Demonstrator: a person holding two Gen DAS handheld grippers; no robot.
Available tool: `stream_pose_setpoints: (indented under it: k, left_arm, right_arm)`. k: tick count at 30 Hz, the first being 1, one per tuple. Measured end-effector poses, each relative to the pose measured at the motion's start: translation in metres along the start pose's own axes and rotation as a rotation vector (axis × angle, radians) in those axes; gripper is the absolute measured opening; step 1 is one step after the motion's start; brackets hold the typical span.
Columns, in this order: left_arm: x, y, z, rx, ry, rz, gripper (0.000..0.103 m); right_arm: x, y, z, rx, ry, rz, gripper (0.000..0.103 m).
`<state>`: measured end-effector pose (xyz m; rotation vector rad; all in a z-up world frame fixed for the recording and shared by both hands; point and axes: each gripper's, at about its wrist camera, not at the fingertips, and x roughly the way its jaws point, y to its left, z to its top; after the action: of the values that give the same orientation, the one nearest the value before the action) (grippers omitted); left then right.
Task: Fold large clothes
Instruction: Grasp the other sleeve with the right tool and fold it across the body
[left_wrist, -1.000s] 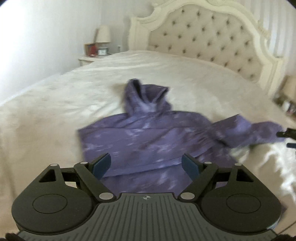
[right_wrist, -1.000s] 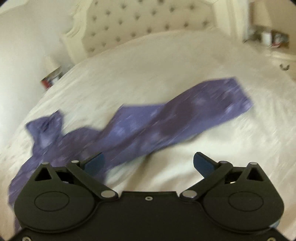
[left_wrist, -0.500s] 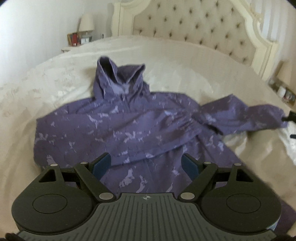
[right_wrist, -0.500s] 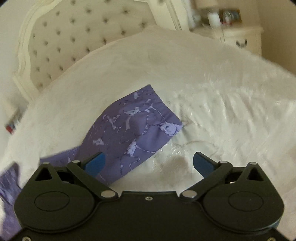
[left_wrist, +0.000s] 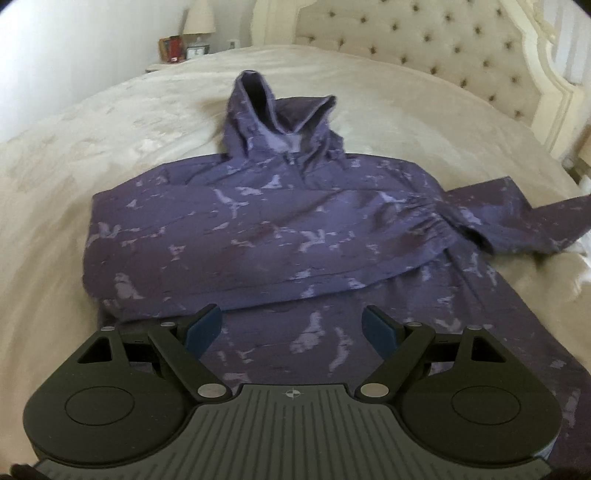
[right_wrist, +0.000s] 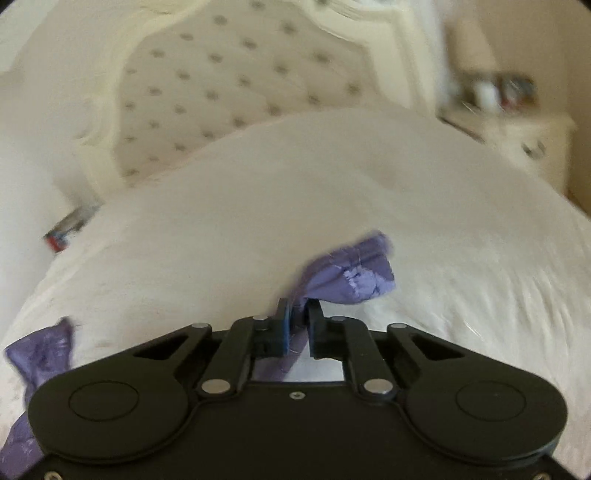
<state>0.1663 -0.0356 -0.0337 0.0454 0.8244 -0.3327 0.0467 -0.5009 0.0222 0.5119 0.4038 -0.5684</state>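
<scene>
1. A purple patterned hoodie (left_wrist: 295, 236) lies spread on a cream bed (left_wrist: 424, 122), its hood (left_wrist: 280, 122) pointing toward the tufted headboard (left_wrist: 424, 48).
2. One sleeve is folded across the chest; the other sleeve (left_wrist: 517, 221) stretches out to the right edge of the left wrist view.
3. The left tool (left_wrist: 291, 326) hovers over the lower body of the hoodie, its blue-padded fingers (left_wrist: 203, 326) spread wide, gripping nothing.
4. The right tool (right_wrist: 299, 317) is clenched on the sleeve cuff (right_wrist: 351, 277), the purple fabric bunching out just beyond its fingertips, above the white bedding.
5. More purple cloth (right_wrist: 40, 354) shows at the lower left of the right wrist view, which is blurred.
6. A lamp (left_wrist: 199, 18) stands on a nightstand (left_wrist: 159, 66) beside the bed, at the far left of the left wrist view, with small items next to it.
7. A second nightstand (right_wrist: 517, 133) with blurred objects on top stands at the right of the headboard in the right wrist view.
</scene>
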Motion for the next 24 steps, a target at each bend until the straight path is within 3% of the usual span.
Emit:
stream_pose_setpoints:
  k: [4,5,9,13,17,20,23,24]
  left_arm:
    - [0.0,0.017,-0.002,-0.035,0.0,-0.003,0.082]
    - [-0.001,0.022,-0.003,-0.042,-0.001,-0.001,0.082]
    - [-0.004,0.041,-0.008,-0.064,-0.005,0.011,0.082]
    - [-0.007,0.062,-0.012,-0.096,-0.007,0.024,0.082]
    - [-0.014,0.08,-0.014,-0.116,-0.006,0.024,0.082]
    - [-0.02,0.092,-0.014,-0.126,-0.01,0.027,0.082]
    - [-0.023,0.101,-0.014,-0.142,-0.014,0.03,0.082]
    - [-0.023,0.104,-0.013,-0.151,-0.014,0.021,0.082]
  right_arm:
    - [-0.016,0.066,0.012,-0.105,-0.021,0.1,0.012]
    - [-0.02,0.086,0.012,-0.132,-0.027,0.136,0.007]
    - [-0.034,0.164,0.007,-0.217,-0.046,0.3,0.007]
    - [-0.034,0.244,-0.018,-0.284,-0.003,0.47,0.006]
    - [-0.027,0.304,-0.062,-0.377,0.062,0.56,0.006]
    - [-0.01,0.325,-0.095,-0.398,0.143,0.565,0.016]
    - [0.009,0.331,-0.123,-0.424,0.193,0.512,0.054]
    - [0.014,0.327,-0.13,-0.44,0.194,0.484,0.061]
